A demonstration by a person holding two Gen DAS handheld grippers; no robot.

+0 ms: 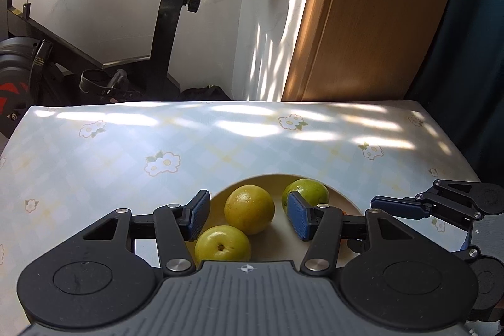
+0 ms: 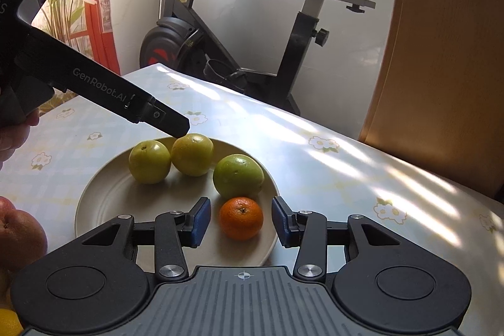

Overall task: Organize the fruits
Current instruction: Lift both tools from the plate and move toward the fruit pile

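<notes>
A beige plate (image 2: 104, 203) on the flowered table holds three yellow-green fruits (image 2: 192, 154) and a small orange (image 2: 241, 218). My right gripper (image 2: 241, 222) is open, its blue pads on either side of the orange with gaps, not touching it. My left gripper (image 1: 249, 214) is open above the plate (image 1: 343, 200), with a yellow-green fruit (image 1: 249, 208) between its pads and apart from them. The left gripper also shows in the right wrist view (image 2: 171, 123), hovering over the far fruits. The right gripper shows in the left wrist view (image 1: 400, 207), at the plate's right.
Reddish fruits (image 2: 15, 235) and a yellow one (image 2: 8, 323) lie at the left edge of the right wrist view. An exercise bike (image 2: 252, 30) stands behind the table. A wooden door (image 1: 371, 11) is at the back right. The table's far edge (image 1: 220, 103) is close.
</notes>
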